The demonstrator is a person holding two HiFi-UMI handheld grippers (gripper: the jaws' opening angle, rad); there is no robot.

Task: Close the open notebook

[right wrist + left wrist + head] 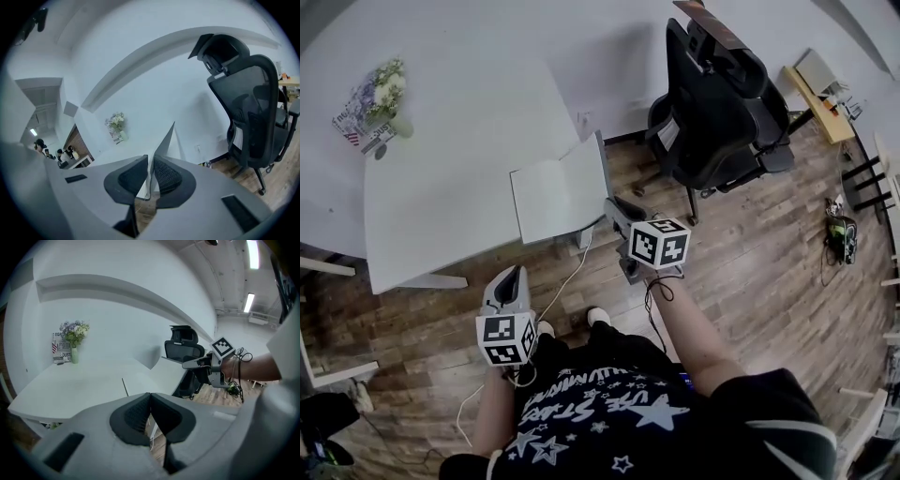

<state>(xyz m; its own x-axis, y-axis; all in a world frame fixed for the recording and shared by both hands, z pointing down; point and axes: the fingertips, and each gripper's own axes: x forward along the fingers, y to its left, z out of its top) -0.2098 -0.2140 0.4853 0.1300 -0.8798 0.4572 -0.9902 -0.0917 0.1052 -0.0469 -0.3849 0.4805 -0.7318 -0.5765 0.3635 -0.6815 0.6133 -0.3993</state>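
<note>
A white notebook (546, 199) lies open at the right edge of the white table (441, 169). Its right cover (596, 173) is lifted steeply, while the left page lies flat. My right gripper (613, 212) is shut on the lower edge of that cover; in the right gripper view the thin cover (164, 143) runs up from between the pads of the right gripper (151, 176). The left gripper (514, 275) hovers off the table's near edge, shut and holding nothing. The left gripper view shows the left gripper (150, 398) with its jaws together, the notebook (145, 380) beyond.
A flower vase (389, 94) and a printed card stand at the table's far left corner. Just right of the notebook is a black office chair (717, 103). A white cable (567, 281) runs over the wooden floor below the table edge.
</note>
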